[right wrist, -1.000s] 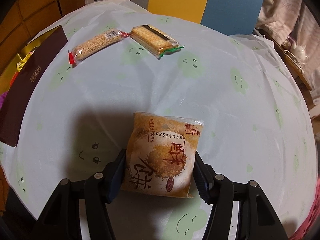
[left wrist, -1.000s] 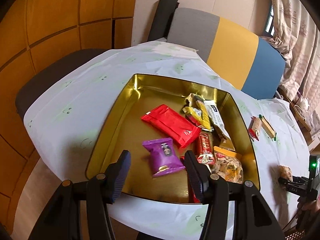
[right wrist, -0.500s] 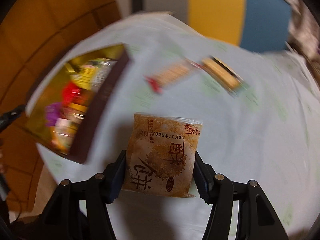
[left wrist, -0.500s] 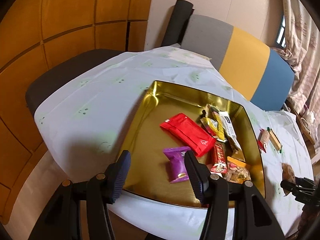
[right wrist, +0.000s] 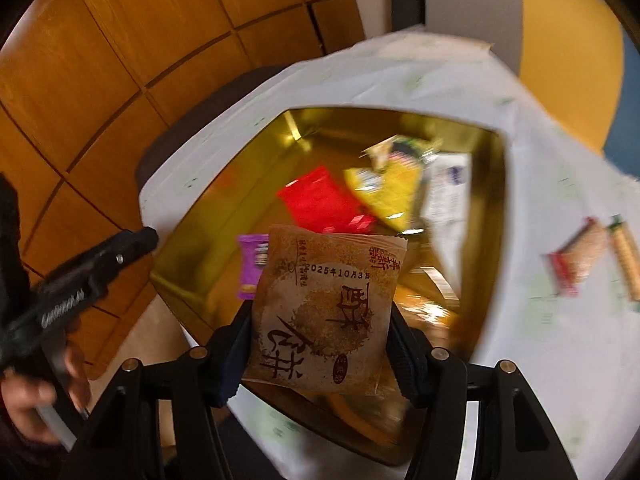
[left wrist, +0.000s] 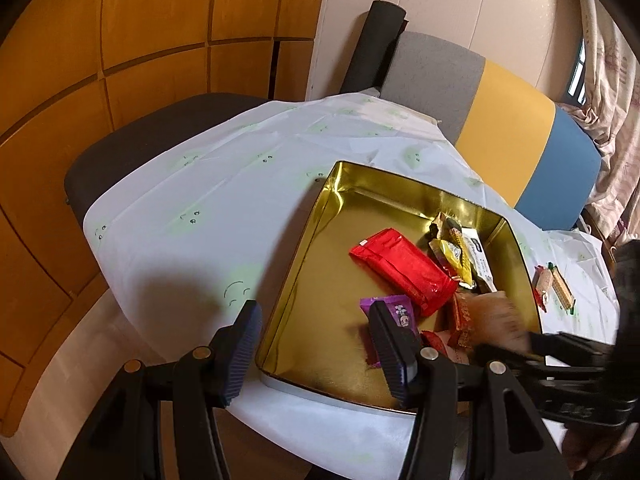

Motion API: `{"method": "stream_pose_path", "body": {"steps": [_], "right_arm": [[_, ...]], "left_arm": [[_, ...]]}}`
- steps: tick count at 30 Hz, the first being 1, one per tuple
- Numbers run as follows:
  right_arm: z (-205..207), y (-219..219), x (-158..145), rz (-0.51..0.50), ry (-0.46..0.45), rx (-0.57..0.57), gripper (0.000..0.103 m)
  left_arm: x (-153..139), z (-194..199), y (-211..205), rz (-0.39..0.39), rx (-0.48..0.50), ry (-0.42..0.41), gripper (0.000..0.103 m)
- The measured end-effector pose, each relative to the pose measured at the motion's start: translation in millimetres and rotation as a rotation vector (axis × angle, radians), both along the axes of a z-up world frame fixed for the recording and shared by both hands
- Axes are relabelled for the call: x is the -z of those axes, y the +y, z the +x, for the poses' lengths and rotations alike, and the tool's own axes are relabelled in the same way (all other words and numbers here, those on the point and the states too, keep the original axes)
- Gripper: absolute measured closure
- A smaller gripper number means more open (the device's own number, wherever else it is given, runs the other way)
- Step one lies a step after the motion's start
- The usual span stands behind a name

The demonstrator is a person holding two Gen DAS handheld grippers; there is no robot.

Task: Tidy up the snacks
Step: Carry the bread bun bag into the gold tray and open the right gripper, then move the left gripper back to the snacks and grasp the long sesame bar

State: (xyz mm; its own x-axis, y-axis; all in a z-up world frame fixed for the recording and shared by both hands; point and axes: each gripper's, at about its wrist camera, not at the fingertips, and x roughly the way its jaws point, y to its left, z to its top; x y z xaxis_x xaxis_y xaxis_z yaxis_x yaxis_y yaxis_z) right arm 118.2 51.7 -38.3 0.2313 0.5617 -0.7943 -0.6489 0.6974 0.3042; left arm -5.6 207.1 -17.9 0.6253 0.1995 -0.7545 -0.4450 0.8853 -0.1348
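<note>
Looking along the left gripper (left wrist: 316, 344), the left wrist view shows its two dark fingers spread wide with nothing between them, poised over the near left corner of the gold tin (left wrist: 316, 240). That tin sits on a table covered with a pale cloth (left wrist: 208, 200) printed with green smiley faces. Inside lie a red packet (left wrist: 404, 270), a purple packet (left wrist: 394, 312) partly hidden by the right-hand finger, and a heap of yellow and white wrappers (left wrist: 460, 248) toward the far right corner. At the right edge the right gripper (left wrist: 504, 344) reaches in, blurred, carrying a brown pastry packet (left wrist: 494, 316) over the tin's near right part. Two small wrapped bars (left wrist: 554, 286) lie on the cloth beyond the tin's right wall.

From the right wrist view, the right gripper (right wrist: 320, 340) is clamped on the brown pastry packet (right wrist: 326, 312), pads pressing both its side edges, held above the gold tin (right wrist: 224, 208). Below it show the red packet (right wrist: 324, 200), purple packet (right wrist: 252, 266) and yellow wrappers (right wrist: 384, 188). The two bars (right wrist: 592, 258) rest on the cloth at right. The left gripper (right wrist: 132, 242) enters at left, gripped by a hand (right wrist: 32, 400).
</note>
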Motion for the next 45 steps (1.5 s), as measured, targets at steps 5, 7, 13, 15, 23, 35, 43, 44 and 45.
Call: {"method": "stream_pose_path", "body": {"steps": [5,7,13,15,23,35,43,44,45], "right_arm": [[-3,12,16,0.007,0.046,-0.02,0.041],[-4,7,12,0.017,0.029,-0.019,0.041],[-7,-23,-10,0.054,-0.036,0.013,0.041],[-8,-34,-17,0.055,-0.062,0.033,0.041],[-9,-84,-33,0.021,-0.177,0.118,0.036],[10,-195,-28,-0.099,-0.215,0.297,0.029],[30,-280,-27,-0.198,-0.224,0.445,0.027],[34,-294,-26,-0.213,-0.224,0.472,0.026],[37,-304,-26,-0.223,-0.225,0.49,0.026]], "left_arm": [[2,0,-3,0.009,0.011,0.008,0.046],[3,1,-6,0.008,0.014,0.009,0.046],[0,6,-22,0.031,0.063,0.013,0.046],[-2,7,-30,0.039,0.083,0.014,0.046],[-9,13,-54,0.069,0.153,0.011,0.046],[-14,23,-91,0.094,0.255,0.022,0.046],[-14,33,-116,0.112,0.327,0.041,0.046],[-14,33,-119,0.117,0.335,0.043,0.046],[-15,34,-122,0.123,0.342,0.045,0.046]]}}
